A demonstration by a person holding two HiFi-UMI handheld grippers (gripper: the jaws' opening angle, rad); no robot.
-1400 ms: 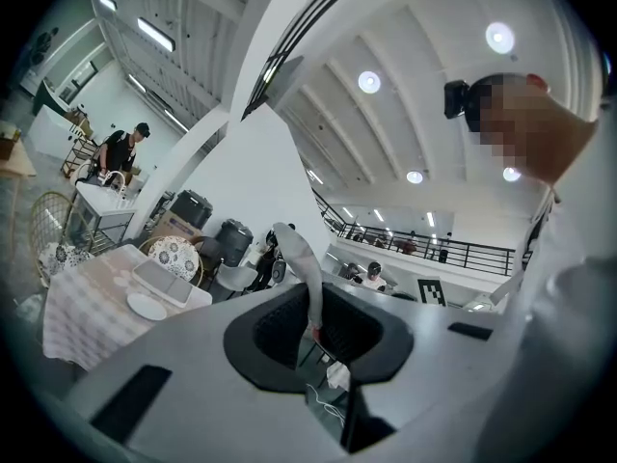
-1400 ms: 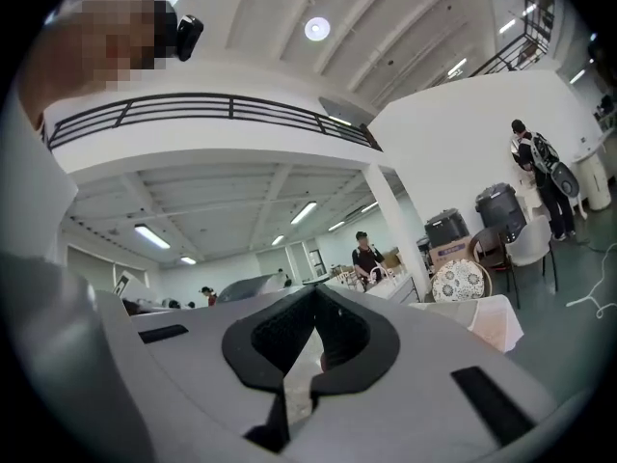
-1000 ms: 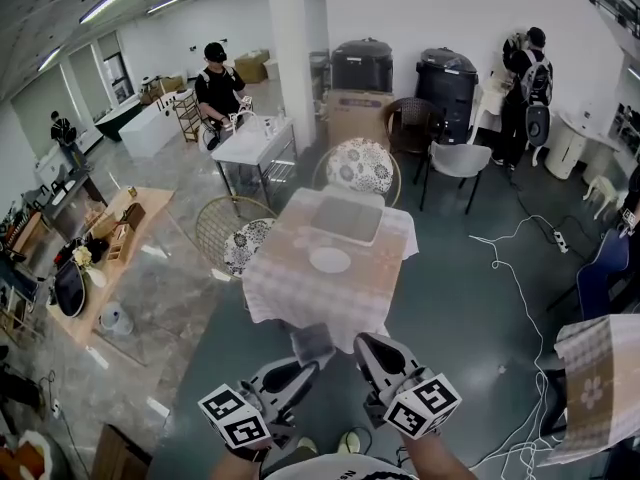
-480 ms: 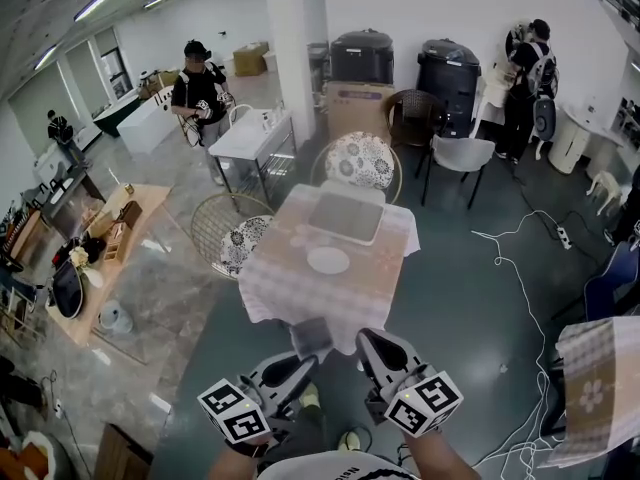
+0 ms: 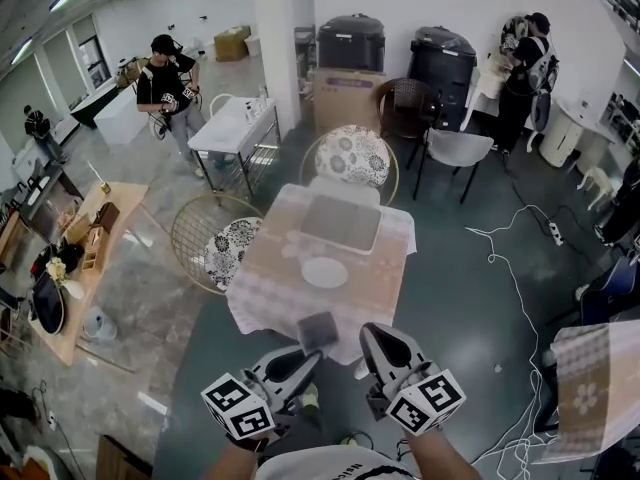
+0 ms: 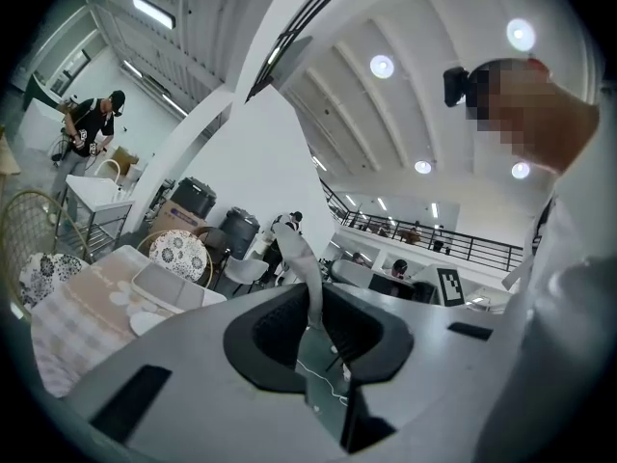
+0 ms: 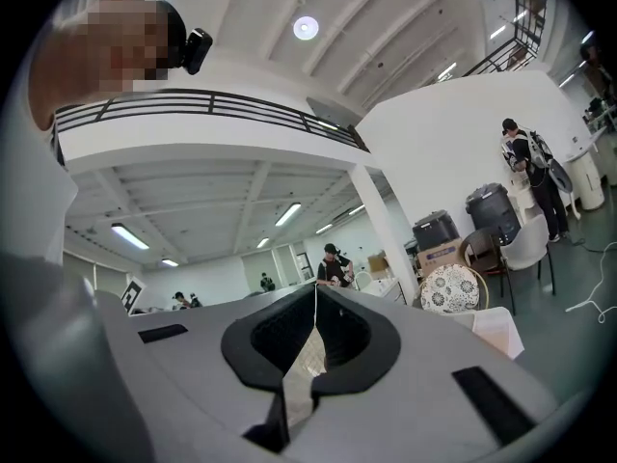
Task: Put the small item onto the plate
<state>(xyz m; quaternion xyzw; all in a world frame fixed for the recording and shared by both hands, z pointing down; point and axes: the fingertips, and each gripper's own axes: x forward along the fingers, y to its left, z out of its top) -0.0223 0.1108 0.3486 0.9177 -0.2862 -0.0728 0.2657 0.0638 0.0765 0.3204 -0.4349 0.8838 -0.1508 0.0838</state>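
My left gripper (image 5: 303, 361) and right gripper (image 5: 377, 339): jaws together, empty.
The small grey block (image 5: 317, 330) sits at the table's (image 5: 268, 290) near edge just past their tips, the plate (image 5: 325, 272) beyond it; open floor (image 5: 462, 298) right, wire chair (image 5: 198, 240) left.

White plate (image 5: 325, 272), grey tray (image 5: 341, 224), pink checked tablecloth (image 5: 268, 273), floral chair cushion (image 5: 352, 155).

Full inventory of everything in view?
table: 1, pale checked cloth, centre
plate: 1, white, on table
tray: 1, grey, on table beyond plate
block: 1, dark grey, table's near edge
round chairs: 2, patterned cushions, behind and left of table
bins: 2, black, back wall
people: at least 3, dark clothes, background
left gripper: 1, grey, bottom, jaws together, empty
right gripper: 1, grey, bottom, jaws together, empty
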